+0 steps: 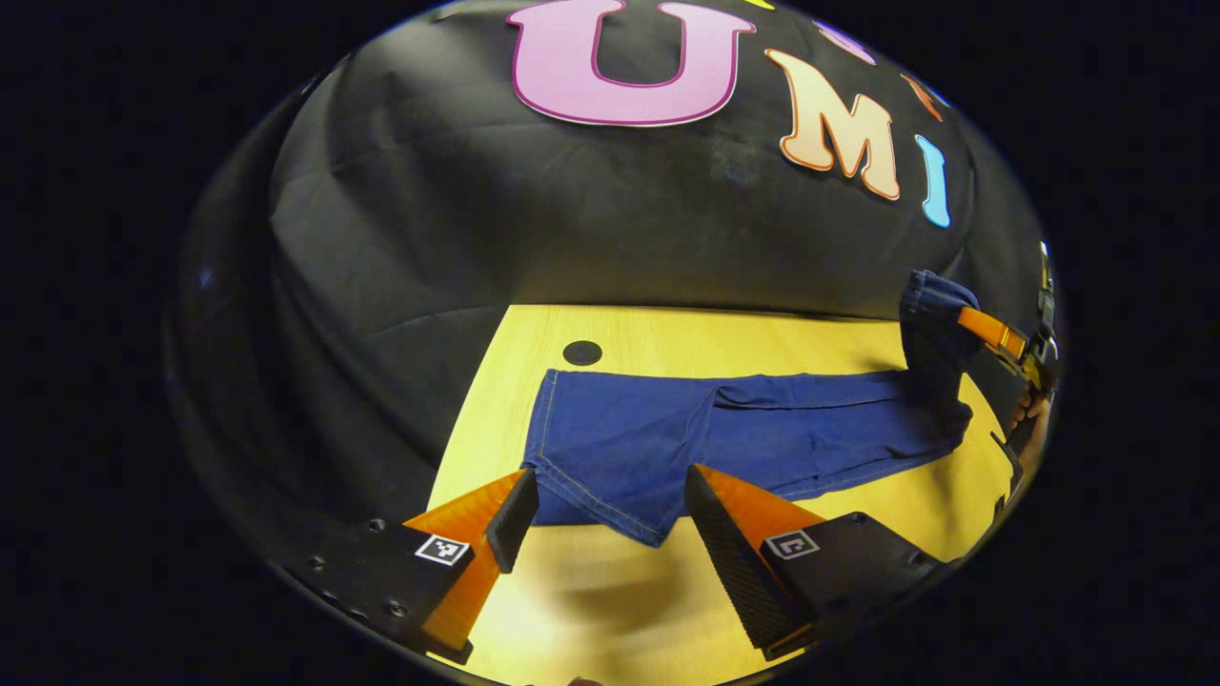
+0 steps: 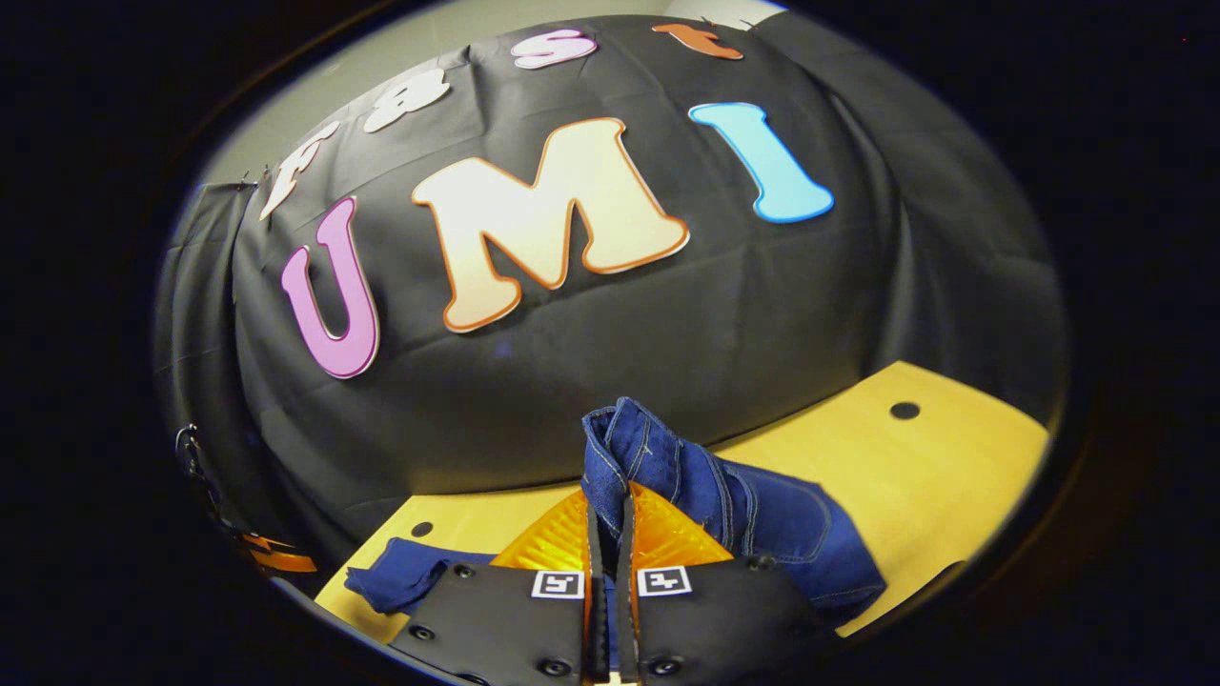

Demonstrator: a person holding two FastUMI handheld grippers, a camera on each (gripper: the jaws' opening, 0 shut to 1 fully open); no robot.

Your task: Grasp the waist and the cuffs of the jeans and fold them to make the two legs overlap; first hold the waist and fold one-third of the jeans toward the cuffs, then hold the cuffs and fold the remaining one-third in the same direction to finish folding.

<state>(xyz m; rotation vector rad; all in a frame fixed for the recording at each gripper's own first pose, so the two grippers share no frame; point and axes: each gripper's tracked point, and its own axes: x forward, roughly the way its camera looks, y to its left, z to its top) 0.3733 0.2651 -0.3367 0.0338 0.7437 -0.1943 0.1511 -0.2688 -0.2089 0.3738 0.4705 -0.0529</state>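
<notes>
- The jeans [image 1: 705, 438] lay lengthwise on the yellow surface [image 1: 667, 329], legs running toward the left claw's camera and the waist end lifted at the far right.
- The left claw [image 1: 610, 519] stood wide, its fingers either side of the near cuff edge; whether they touched the cloth could not be told.
- Bare surface showed in front of the cuffs and along the far side of the jeans, where a dark round hole [image 1: 581, 353] sat near the wall.
- In the right gripper view, the right claw [image 2: 610, 524] was clamped narrow on the waist [image 2: 634, 448], holding it raised above the surface.
- Open surface lay to the right of the raised waist, up to the edge.
</notes>
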